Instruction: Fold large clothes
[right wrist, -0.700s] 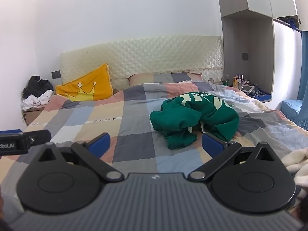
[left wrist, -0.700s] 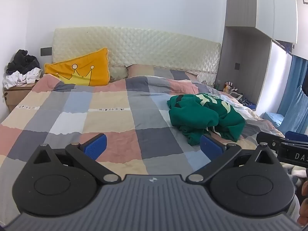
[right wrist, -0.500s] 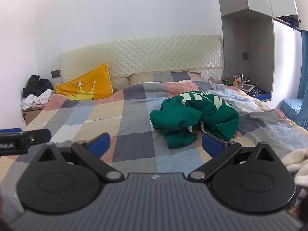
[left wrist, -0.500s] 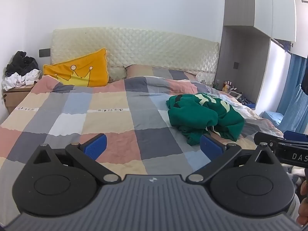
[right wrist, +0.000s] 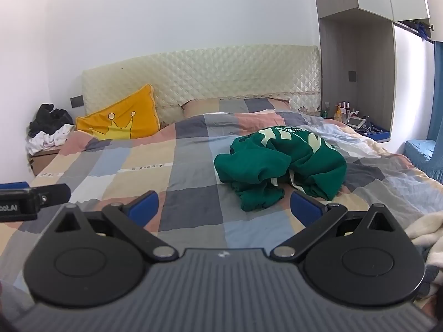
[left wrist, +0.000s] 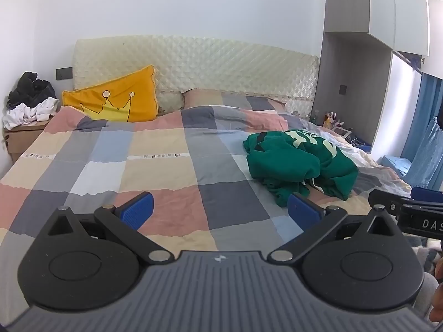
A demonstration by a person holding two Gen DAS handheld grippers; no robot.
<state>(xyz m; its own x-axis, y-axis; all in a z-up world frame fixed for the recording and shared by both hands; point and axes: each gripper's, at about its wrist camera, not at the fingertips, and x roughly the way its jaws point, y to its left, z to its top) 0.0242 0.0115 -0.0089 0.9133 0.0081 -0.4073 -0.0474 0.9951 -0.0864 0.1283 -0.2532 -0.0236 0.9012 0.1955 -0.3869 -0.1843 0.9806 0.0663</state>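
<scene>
Jaws of both grippers, left (left wrist: 220,207) and right (right wrist: 224,206), stand wide open and empty above the bed (left wrist: 155,166); the crumpled green hoodie (right wrist: 279,166) lies ahead, nearer the right gripper, well right of the left.

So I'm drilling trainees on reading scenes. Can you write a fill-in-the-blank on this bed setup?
1. The crumpled sweatshirt on the quilt is ____ in colour.
2. The yellow pillow bears a ____ design.
3. Both the left gripper and the right gripper are ____, holding nothing.

Missing words: green; crown; open
</scene>
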